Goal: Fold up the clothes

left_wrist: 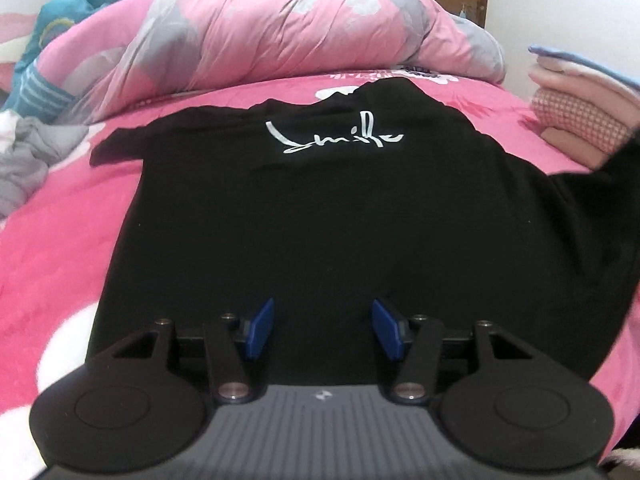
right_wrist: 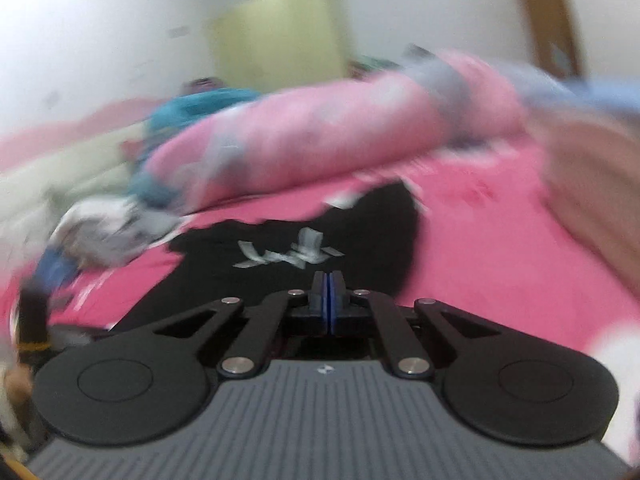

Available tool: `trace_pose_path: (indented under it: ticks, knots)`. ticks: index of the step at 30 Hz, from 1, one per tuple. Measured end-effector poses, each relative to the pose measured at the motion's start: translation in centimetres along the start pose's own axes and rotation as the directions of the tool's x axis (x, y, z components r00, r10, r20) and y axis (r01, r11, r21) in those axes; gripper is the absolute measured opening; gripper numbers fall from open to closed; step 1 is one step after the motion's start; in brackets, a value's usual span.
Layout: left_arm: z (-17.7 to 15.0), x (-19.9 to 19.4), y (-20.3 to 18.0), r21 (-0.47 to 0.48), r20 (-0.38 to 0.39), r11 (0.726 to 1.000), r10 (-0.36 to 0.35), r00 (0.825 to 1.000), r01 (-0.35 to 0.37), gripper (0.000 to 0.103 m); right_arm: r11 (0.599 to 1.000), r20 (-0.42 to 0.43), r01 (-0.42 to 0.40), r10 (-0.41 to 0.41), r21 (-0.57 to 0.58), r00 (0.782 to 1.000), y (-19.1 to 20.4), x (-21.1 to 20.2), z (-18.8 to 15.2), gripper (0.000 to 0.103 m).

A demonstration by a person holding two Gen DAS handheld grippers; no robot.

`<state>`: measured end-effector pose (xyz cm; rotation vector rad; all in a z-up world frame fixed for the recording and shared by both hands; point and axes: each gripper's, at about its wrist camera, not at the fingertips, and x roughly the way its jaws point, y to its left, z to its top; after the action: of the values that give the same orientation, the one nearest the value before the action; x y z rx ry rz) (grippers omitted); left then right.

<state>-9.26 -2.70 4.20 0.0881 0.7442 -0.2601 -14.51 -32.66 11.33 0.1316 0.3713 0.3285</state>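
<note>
Progress: black T-shirt (left_wrist: 320, 208) spread flat ahead of my left gripper (left_wrist: 323, 330), no fold made yet | left fingers spread, empty | right gripper (right_wrist: 329, 306) pressed together, empty, view blurred | surface: pink bedsheet (left_wrist: 60, 232), rolled quilt (left_wrist: 280, 36) beyond, white walls

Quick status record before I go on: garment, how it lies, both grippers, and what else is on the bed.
garment: black T-shirt with white script print
lay: spread flat on pink bedsheet, print side up, one sleeve out to the side
left gripper: open, above the shirt's near hem, holding nothing
right gripper: fingers shut, nothing visible between them; view motion-blurred
also on bed: pink and grey duvet, folded stack, grey garment
folding: no fold made yet
</note>
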Motion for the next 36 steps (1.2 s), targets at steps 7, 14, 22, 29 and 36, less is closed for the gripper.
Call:
trace_pose_path:
  ticks: [7,14,22,29,36]
  knots:
    - [-0.1,0.1,1.0,-0.021,0.005,1.000,-0.018,1.000,0.018,0.057,0.920,-0.243,-0.272,0.206,-0.282,0.948,8.6,7.0,-3.8,0.000]
    - [0.0,0.4,0.7,-0.013,0.006,1.000,-0.006,1.000,0.006,0.059,0.878,-0.323,-0.368,0.268,-0.306,0.908,10.0,5.8,-6.9,0.000]
    - [-0.3,0.6,0.5,-0.003,0.021,1.000,0.010,1.000,-0.010,0.063,0.958,-0.219,-0.268,0.242,-0.100,0.945,4.0,2.4,-5.5,0.004]
    - [-1.0,0.5,0.7,-0.007,0.057,1.000,0.003,0.998,-0.002,0.064,0.946,-0.229,-0.251,0.203,-0.205,0.952,6.4,5.1,-4.9,0.027]
    - [-1.4,0.6,1.1,-0.009,0.082,1.000,-0.024,0.996,0.025,0.066,0.874,-0.291,-0.188,0.057,-0.448,0.955,10.3,8.7,-6.2,0.028]
